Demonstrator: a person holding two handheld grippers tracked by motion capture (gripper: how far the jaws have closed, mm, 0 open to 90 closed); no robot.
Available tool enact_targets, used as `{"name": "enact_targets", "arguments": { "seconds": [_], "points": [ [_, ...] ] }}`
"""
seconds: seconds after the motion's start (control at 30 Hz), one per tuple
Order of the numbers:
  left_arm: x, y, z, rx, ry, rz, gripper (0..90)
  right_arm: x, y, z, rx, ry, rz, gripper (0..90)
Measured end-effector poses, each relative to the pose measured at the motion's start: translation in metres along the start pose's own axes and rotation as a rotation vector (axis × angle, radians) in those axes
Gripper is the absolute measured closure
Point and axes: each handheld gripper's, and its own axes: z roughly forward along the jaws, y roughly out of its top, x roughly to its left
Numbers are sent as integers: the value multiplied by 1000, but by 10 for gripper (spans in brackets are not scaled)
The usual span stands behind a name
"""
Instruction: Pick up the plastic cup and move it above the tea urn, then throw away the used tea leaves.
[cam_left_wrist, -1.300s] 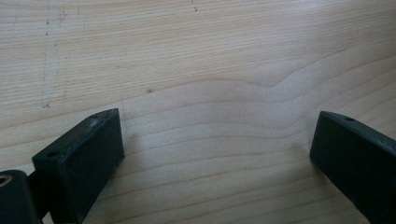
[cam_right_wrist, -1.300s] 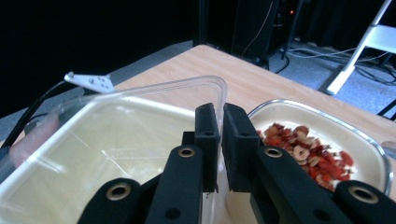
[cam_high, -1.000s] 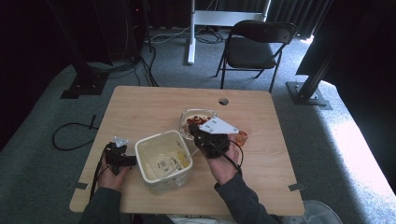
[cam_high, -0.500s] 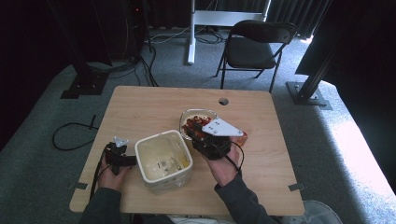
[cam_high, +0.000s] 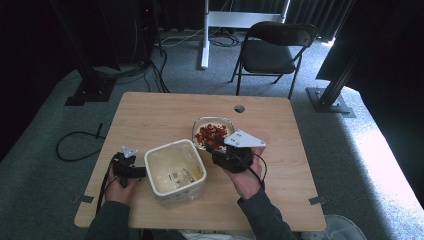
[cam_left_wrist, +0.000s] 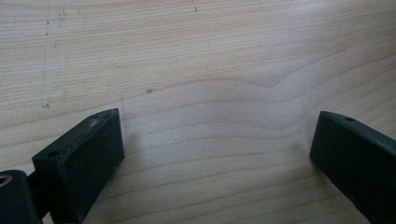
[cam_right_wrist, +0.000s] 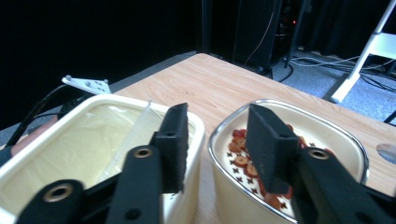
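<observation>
Since the earlier frame, our right gripper (cam_right_wrist: 212, 144) has sunk slightly and its jaws have just been opening, nothing between them. Just ahead sits the small cream bowl of red pieces (cam_right_wrist: 322, 126); the large cream plastic tub (cam_high: 175, 172) is beside. Our left gripper (cam_left_wrist: 212, 154) stands wide apart above bare wood.

On the table (cam_high: 150, 115), a large tub (cam_high: 176, 172) sits near the front edge, slightly left of centre. A smaller bowl (cam_high: 212, 132) stands just beside it at its 1 o'clock, with food pieces (cam_high: 210, 136) inside. The left gripper (cam_high: 141, 171) lies at the tub's 9 o'clock, close against its side. The right gripper (cam_high: 216, 149) hangs at the tub's 3 o'clock, over the bowl's near edge. A chair (cam_high: 272, 52) stands on the floor beyond the table at 12 o'clock.
</observation>
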Motion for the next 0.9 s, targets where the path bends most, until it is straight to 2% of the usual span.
{"name": "enact_targets", "arguments": {
  "seconds": [0.03,0.1,0.27,0.47,0.57,0.67,0.73,0.83,0.9],
  "points": [
    [0,0,0,-2,1,-1,33,0,0,0,0,0,0,570],
    [0,0,0,-1,1,-1,33,-8,-8,-1,8,-19,20,505],
    [0,0,0,-2,1,-1,33,-26,-21,-9,16,-46,49,479],
    [0,0,0,-1,1,1,33,-42,-34,-17,-7,-53,37,533],
    [0,0,0,-2,1,-1,33,-55,-45,-21,-7,-99,18,588],
    [0,0,0,-2,1,-1,33,-66,-53,-25,-15,-144,24,589],
    [0,0,0,0,1,1,33,-77,-60,-30,-42,-173,12,565],
    [0,0,0,-2,1,-1,33,-89,-65,-37,-18,-206,65,528],
    [0,0,0,0,1,1,33,-97,-68,-41,-7,-211,98,499]
  ]
}}
